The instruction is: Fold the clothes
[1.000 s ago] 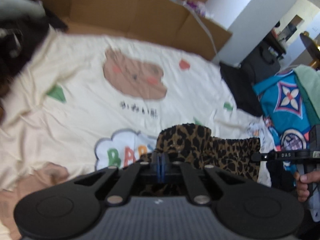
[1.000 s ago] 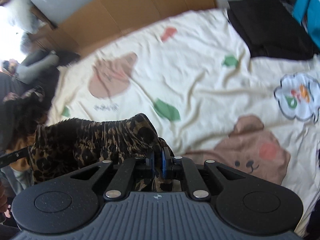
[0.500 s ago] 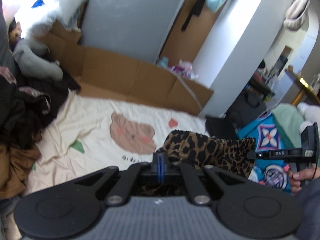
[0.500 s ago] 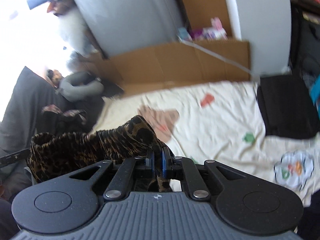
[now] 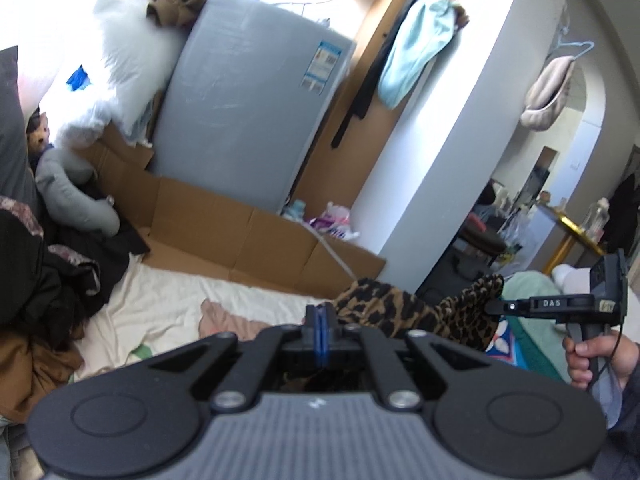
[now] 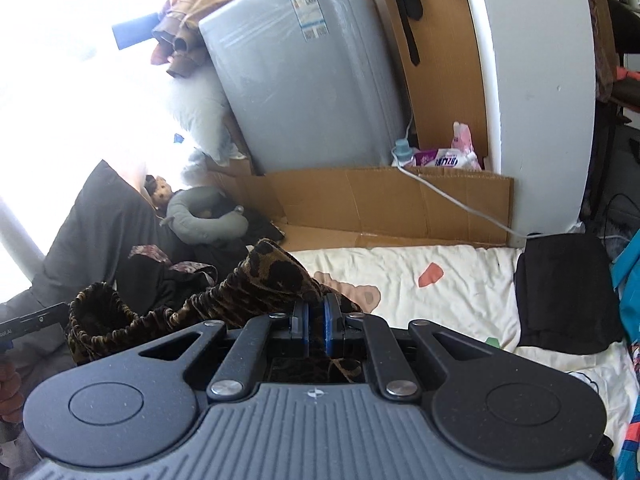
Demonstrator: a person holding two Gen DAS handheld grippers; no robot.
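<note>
In the left wrist view, the left tongs [image 5: 321,326] are clamped on one end of a leopard-print garment [image 5: 404,312], which stretches right to the right tongs [image 5: 493,307], held by a hand [image 5: 596,360] above the cream cartoon bedsheet [image 5: 168,308]. In the right wrist view, the right tongs [image 6: 315,330] pinch the leopard-print garment [image 6: 260,280] between blue pads, its elastic edge running left toward the left tongs [image 6: 62,312], with a folded black garment [image 6: 564,292] lying on the bedsheet [image 6: 460,300].

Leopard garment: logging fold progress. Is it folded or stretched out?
Stretched out: leopard garment spans between left claw and right claw, unfolded.

grey appliance [image 6: 312,68] | cardboard [image 6: 392,200] | neck pillow [image 6: 204,214] | cartoon sheet [image 6: 452,300]
</note>
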